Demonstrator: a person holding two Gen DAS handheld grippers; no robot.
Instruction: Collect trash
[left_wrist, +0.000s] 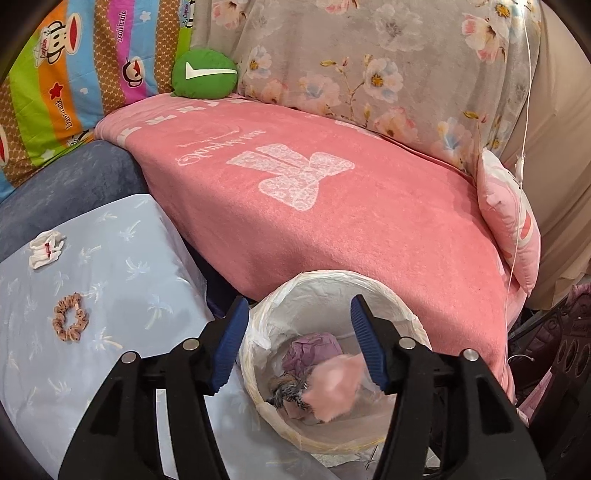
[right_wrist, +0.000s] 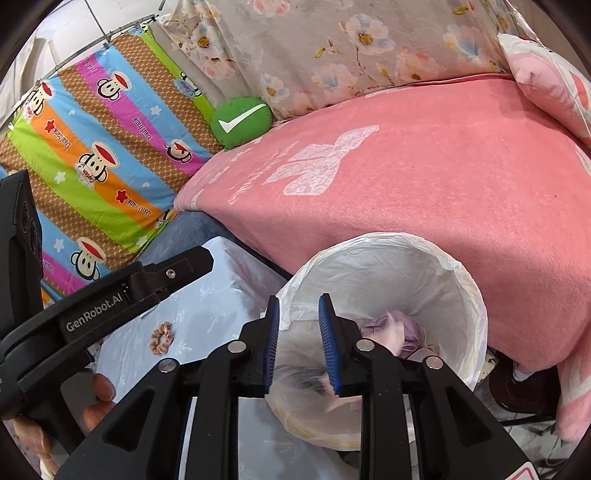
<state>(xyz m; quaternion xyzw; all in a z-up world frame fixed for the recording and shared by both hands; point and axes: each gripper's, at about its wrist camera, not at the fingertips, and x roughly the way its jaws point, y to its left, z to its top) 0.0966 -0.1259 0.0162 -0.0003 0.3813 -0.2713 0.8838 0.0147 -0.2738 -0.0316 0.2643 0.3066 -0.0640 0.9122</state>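
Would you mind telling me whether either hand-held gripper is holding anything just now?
Nothing is held: both stand open over the bin, a blurred pink scrap dropping below.

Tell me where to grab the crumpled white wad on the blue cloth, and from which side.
Come from above with the left gripper and pinch across the narrow middle of the white wad. It lies low and alone on the blue cloth, apart from the scrunchie, so its sides look free for the fingers.
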